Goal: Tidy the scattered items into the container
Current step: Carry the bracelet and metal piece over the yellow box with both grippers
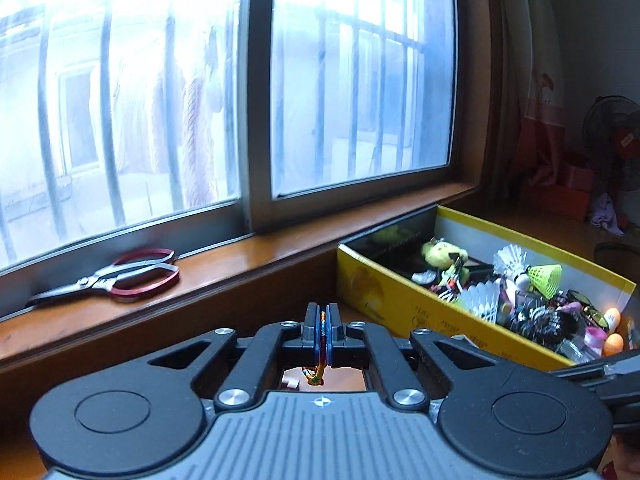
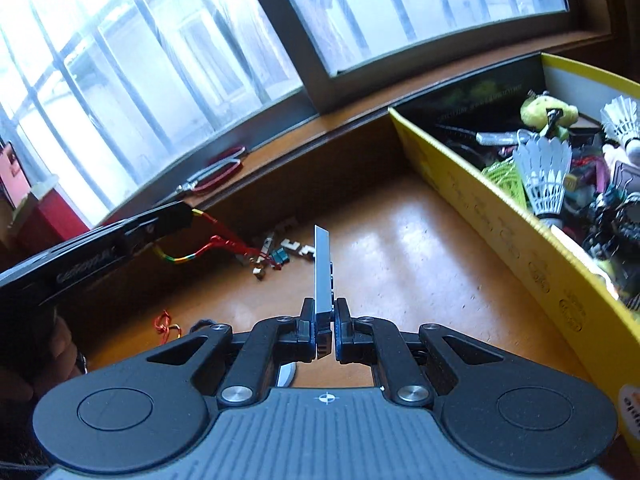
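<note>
Cord [image 2: 200, 246], multicoloured, soft and light, hangs pinched in the closed left gripper [image 1: 322, 322]; best held mid-strand so it doesn't slip. Right gripper [image 2: 325, 322] is clamped on a stiff grey remote [image 2: 323, 268], centre frame, left of the box [image 2: 500, 236]. Only the right view shows small bits [image 2: 276, 256] on the table; the left view shows the scissors [image 1: 120, 276] clearly.

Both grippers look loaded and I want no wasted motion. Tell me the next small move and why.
Probably swing the right hand-held gripper rightward over the yellow box and release. Its jaws are shut on a flat grey remote-like piece, held upright above the bare wooden table, with the box wall just to its right. The left hand-held gripper pinches a multicoloured cord and could follow.
</note>
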